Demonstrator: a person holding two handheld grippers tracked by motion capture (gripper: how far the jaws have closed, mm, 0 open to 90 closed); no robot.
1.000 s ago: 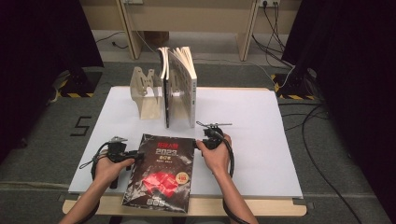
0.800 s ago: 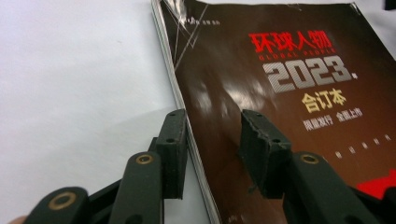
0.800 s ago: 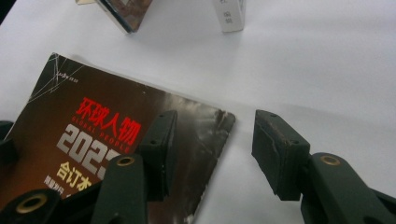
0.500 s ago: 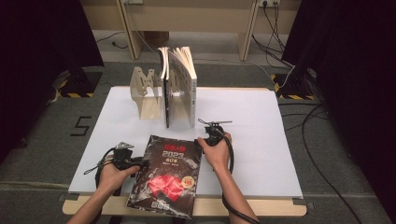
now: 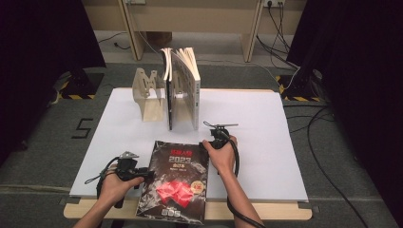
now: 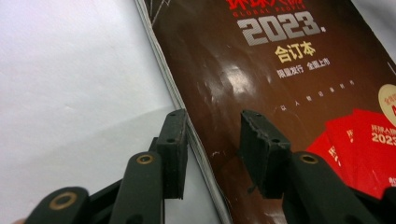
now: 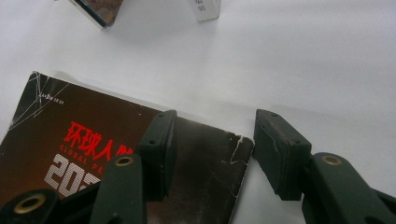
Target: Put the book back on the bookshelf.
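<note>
The thick, glossy dark-brown magazine with red envelopes and "2023" on its cover (image 5: 175, 183) lay flat on the white-covered worktop (image 5: 266, 142) at the near edge, between the two hands, its lower end reaching over the worktop's wooden front strip.

Left tool (image 5: 142, 175): held at the magazine's left edge, about midway along it. In the left gripper view the left tool (image 6: 212, 140) stood partly open, its jaws astride that edge: one jaw over the bare white worktop beside the page block, the other over the cover. A clear gap showed on both sides of the edge; the pads did not press on it.

Right tool (image 5: 205, 144): held at the magazine's far right corner. In the right gripper view the right tool (image 7: 212, 140) stood wide open, one jaw over the cover, the other beyond the worn, creased corner above the worktop. Nothing was gripped; whether either jaw touched the cover could not be told.

Farther back on the worktop stood a pale wooden book rack (image 5: 149, 97), with two upright books (image 5: 183, 88) just beside it, their pages fanned at the top.
</note>
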